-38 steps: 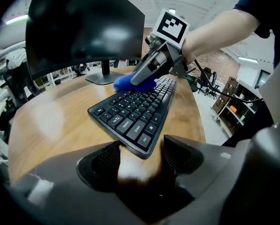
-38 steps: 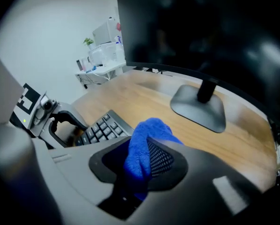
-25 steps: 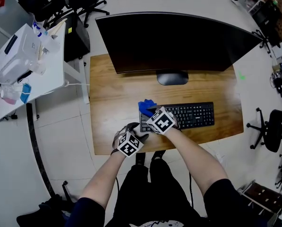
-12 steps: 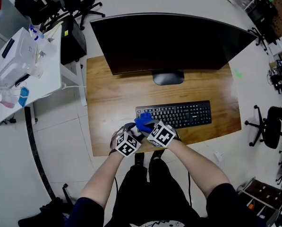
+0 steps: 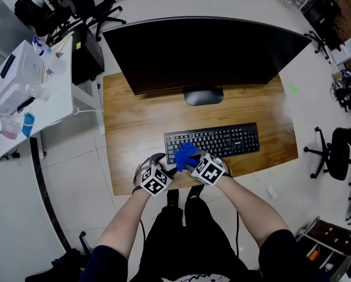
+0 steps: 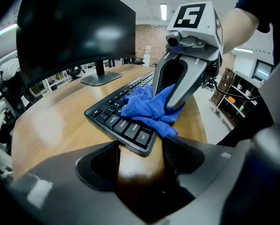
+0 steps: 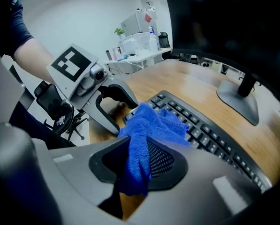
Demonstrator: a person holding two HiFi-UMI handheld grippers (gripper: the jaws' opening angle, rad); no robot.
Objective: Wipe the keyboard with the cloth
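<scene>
One left claw (image 6: 140, 157), jaws spread and holding nothing, sits at the front edge of the single brown wooden table (image 5: 134, 122). It seems just short of the left front corner of the one black rectangular keyboard (image 5: 222, 140). One crumpled, fuzzy bright-blue cloth (image 5: 186, 153) lies bunched on the keyboard's left end, pinched in the one right claw (image 7: 139, 161). One wide black curved monitor (image 5: 204, 51) stands at the table's back edge.

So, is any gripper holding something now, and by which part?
The right gripper pinches the blue cloth by one bunched end; the rest lies on the keyboard. The left gripper holds nothing.
</scene>
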